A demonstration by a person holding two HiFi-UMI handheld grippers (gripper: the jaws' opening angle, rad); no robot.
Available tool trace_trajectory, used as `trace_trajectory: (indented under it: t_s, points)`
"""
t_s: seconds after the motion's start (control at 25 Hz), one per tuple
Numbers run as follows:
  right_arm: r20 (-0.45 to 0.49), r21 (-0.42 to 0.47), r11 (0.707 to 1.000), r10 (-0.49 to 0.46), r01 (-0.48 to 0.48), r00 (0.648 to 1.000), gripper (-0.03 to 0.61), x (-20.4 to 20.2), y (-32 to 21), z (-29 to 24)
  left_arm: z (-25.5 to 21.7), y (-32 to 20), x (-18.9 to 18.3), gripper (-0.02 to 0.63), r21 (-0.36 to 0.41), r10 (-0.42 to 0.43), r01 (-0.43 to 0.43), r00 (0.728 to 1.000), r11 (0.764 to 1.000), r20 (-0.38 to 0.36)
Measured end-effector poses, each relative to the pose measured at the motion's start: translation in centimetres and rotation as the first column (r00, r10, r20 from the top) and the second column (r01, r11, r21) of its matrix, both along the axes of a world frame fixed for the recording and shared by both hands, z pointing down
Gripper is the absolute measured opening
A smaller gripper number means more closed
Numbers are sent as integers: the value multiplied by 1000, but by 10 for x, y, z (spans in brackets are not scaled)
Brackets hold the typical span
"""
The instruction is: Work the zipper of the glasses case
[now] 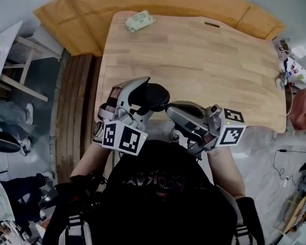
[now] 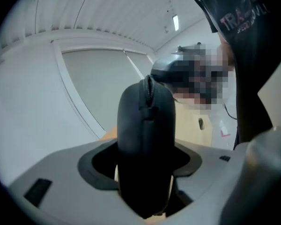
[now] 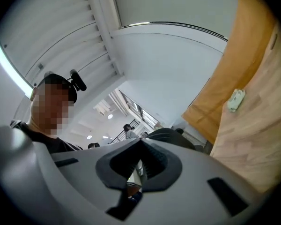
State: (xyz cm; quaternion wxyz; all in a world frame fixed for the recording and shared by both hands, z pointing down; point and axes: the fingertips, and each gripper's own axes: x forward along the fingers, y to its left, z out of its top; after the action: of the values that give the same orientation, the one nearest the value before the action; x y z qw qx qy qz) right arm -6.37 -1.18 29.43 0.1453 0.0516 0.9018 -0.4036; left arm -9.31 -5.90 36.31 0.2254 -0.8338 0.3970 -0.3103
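By the table (image 1: 194,50), left claw (image 2: 145,184) grips the glasses case (image 2: 145,125); right claw (image 3: 139,170) closed.

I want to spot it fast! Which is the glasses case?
Find the near edge of the wooden table, then the left claw above it. It grips the glasses case: black and rounded with a zipper, unlike the small pale object at the far end.

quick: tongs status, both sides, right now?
Left tongs: closed on the black glasses case.
Right tongs: closed, nothing visibly gripped.
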Motion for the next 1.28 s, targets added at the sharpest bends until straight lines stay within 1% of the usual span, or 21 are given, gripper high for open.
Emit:
trace_trajectory:
  t_s: [0.04, 0.12, 0.2, 0.24, 0.32, 0.4, 0.48, 0.56, 0.6, 0.64, 0.72, 0.8, 0.84, 0.88, 0.96, 1.0, 1.04, 1.12, 1.16, 1.2, 1.28]
  points:
    - [2, -1, 1000, 5, -5, 1000, 15, 0, -2, -1, 0, 0, 0, 291, -1, 4, -4, 1000, 1000, 2]
    - [-28, 17, 999, 30, -29, 999, 15, 1, -6, 1, 6, 0, -1, 285, -45, -8, 8, 1000, 999, 13]
    - [-111, 74, 995, 78, -70, 991, 15, 0, -11, 9, 18, -1, -6, 284, -110, -39, 45, 998, 993, 56]
    - [-166, 120, 989, 110, -91, 980, 15, -1, -13, 14, 26, -2, -8, 282, -139, -54, 66, 995, 988, 87]
    - [-274, 235, 965, 178, -113, 945, 15, -2, -15, 25, 39, -4, -12, 281, -183, -78, 105, 986, 978, 148]
    - [-355, 342, 934, 228, -101, 907, 15, -5, -13, 34, 50, -5, -15, 279, -216, -94, 136, 976, 967, 195]
    - [-406, 419, 906, 254, -68, 878, 15, -10, -9, 40, 59, -4, -18, 279, -244, -102, 159, 967, 957, 232]
    - [-434, 466, 884, 260, -32, 862, 15, -16, -3, 43, 64, -4, -20, 279, -256, -103, 171, 961, 951, 257]
    - [-448, 496, 868, 271, -15, 852, 15, -19, -1, 45, 66, -4, -20, 279, -259, -103, 174, 959, 950, 266]
    - [-465, 535, 845, 294, 0, 835, 15, -20, 0, 46, 68, -4, -20, 279, -261, -104, 179, 956, 949, 275]
    - [-501, 621, 783, 354, 43, 790, 15, -19, -1, 49, 71, -6, -21, 278, -261, -110, 194, 946, 946, 304]
    - [-525, 689, 716, 387, 112, 758, 15, -20, 0, 53, 75, -8, -22, 278, -262, -113, 207, 936, 943, 333]
    - [-533, 707, 693, 389, 143, 751, 15, -21, 2, 55, 77, -8, -22, 278, -266, -112, 210, 934, 941, 340]
    - [-539, 712, 683, 383, 163, 750, 15, -22, 5, 56, 79, -8, -21, 278, -272, -110, 210, 933, 939, 342]
    - [-544, 701, 691, 359, 177, 758, 15, -27, 11, 55, 81, -6, -19, 278, -284, -105, 207, 936, 936, 336]
    - [-550, 699, 691, 354, 185, 757, 15, -30, 14, 55, 81, -5, -19, 278, -289, -105, 206, 938, 935, 330]
    - [-561, 706, 677, 356, 207, 747, 15, -31, 15, 56, 81, -5, -18, 276, -292, -107, 208, 939, 934, 326]
    - [-583, 726, 637, 371, 258, 723, 15, -32, 17, 58, 82, -5, -20, 276, -294, -112, 213, 939, 932, 326]
    - [-588, 732, 623, 374, 275, 717, 17, -33, 18, 59, 83, -5, -20, 276, -293, -114, 216, 938, 931, 328]
    - [-590, 735, 615, 371, 287, 717, 17, -35, 20, 60, 83, -5, -20, 276, -291, -114, 216, 937, 932, 332]
    - [-588, 733, 612, 353, 296, 727, 17, -39, 23, 62, 83, -4, -18, 276, -289, -111, 213, 936, 933, 333]
